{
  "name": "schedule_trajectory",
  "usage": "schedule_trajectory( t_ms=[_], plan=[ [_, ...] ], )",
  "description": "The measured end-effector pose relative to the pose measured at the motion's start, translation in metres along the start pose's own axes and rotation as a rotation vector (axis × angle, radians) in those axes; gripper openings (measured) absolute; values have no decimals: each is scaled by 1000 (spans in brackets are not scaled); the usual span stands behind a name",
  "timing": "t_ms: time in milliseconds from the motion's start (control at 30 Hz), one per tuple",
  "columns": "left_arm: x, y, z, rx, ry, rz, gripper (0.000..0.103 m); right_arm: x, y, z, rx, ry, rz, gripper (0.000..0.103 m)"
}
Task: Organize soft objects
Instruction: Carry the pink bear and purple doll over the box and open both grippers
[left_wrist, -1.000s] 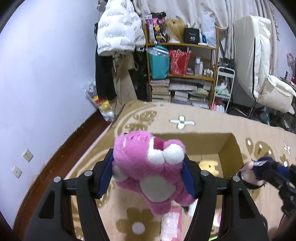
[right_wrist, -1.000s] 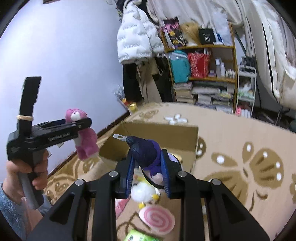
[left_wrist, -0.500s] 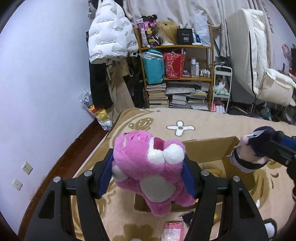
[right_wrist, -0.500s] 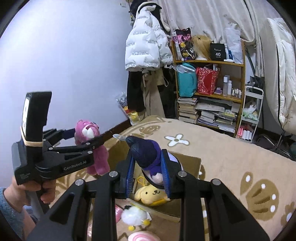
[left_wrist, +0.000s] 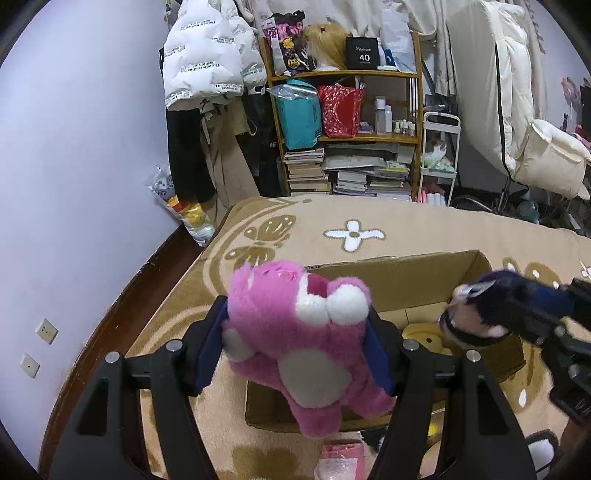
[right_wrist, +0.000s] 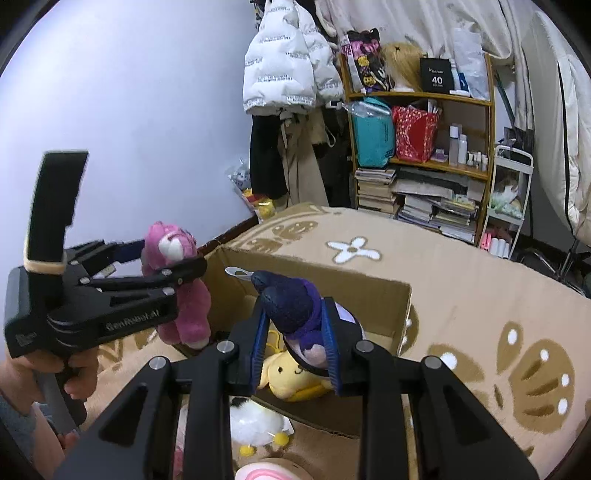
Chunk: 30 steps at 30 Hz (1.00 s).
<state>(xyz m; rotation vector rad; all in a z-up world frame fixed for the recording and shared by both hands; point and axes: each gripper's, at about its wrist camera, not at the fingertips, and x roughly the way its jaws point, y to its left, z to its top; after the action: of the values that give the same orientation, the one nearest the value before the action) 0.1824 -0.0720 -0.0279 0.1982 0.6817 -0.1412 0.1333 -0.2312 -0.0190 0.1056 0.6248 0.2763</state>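
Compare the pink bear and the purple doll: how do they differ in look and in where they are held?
The pink bear is fluffy and pink with a white muzzle; the purple doll is dark purple with a pale face. The bear is clamped in the left gripper, at the near left corner of the box; the doll is clamped in the right gripper, over the box's inside. Both are soft toys held in the air.

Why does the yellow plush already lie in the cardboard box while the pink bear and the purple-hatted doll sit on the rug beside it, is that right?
Not quite. The yellow plush does lie in the cardboard box, but the other two are not on the rug: the left hand-held gripper holds the pink bear and the right hand-held gripper holds the purple-hatted doll above the box. Both wrist views show it.
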Motion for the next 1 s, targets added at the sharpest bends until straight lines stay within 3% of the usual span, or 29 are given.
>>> schedule_trajectory(
  t_ms=[400,667,733,800,867,1000],
  plan=[
    [-10,5,1,-59,-46,-83,65,8,-1,-6,1,17,3,29],
    [2,1,-3,-50,-8,-95,69,20,-3,-10,21,53,8,34],
    [3,-1,-4,-40,-3,-82,71,18,-3,-10,27,51,3,43],
    [6,-3,-4,-31,14,-73,81,14,-4,-9,37,42,-10,60],
    [7,-3,-4,-39,31,-80,85,9,-5,-9,45,41,-14,62],
    [3,-4,-5,-43,42,-85,96,0,-7,-9,68,57,-37,86]
  ],
)
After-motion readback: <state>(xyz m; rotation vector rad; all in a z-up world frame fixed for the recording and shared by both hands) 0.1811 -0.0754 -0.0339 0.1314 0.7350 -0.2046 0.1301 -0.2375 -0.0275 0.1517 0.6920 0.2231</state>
